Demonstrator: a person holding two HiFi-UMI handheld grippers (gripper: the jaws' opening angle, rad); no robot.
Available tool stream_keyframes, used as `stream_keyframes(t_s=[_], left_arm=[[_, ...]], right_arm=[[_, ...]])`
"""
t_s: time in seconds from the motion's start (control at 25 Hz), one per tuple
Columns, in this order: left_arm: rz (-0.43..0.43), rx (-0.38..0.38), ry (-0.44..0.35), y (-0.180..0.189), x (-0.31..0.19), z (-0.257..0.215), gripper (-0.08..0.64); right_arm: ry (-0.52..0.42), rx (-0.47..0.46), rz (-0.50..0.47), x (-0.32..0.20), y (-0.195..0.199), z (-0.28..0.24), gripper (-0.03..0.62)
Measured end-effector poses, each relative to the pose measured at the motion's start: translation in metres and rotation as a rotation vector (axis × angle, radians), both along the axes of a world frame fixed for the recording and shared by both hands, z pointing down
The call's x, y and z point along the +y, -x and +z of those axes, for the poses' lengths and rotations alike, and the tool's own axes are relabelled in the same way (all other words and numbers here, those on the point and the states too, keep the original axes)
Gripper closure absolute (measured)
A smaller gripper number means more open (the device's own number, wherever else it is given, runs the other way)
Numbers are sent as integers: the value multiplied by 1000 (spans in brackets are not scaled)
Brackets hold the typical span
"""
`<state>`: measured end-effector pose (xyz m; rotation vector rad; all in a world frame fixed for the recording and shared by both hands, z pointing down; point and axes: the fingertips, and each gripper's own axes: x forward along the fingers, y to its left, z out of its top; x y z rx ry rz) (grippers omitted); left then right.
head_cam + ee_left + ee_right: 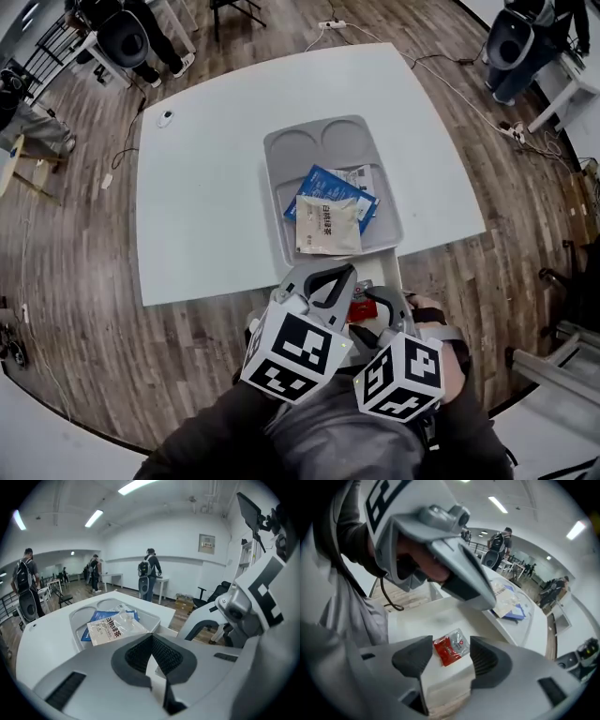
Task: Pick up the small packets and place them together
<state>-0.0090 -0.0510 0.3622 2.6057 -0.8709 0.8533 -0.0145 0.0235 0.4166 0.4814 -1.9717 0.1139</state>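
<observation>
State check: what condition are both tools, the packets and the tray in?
left tool: shut, empty.
right tool: open, astride the red packet, not gripping.
red packet: flat on a white surface, outside the tray.
tea packet: in the tray, lying on the blue packet.
tray: on the table, round compartments empty.

Small red sachet [362, 311] was mostly hidden behind the right gripper [377, 301] in the head view. Flat blue packet [324, 179] sat half buried under the beige paper packet [328, 227].
</observation>
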Motion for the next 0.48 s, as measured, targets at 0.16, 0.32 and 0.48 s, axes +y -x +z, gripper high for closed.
stream_keyframes(t_s=[0.16, 0.32, 0.48], left_arm=[[-25, 62, -21, 5, -4, -4, 560], [-44, 78, -24, 11, -8, 3, 560], [-59, 104, -18, 13, -13, 8, 560]], right_arm=[[65, 102, -105, 5, 1, 24, 299], [79, 171, -150, 1, 0, 40, 298], [112, 228, -155, -2, -3, 46, 299]])
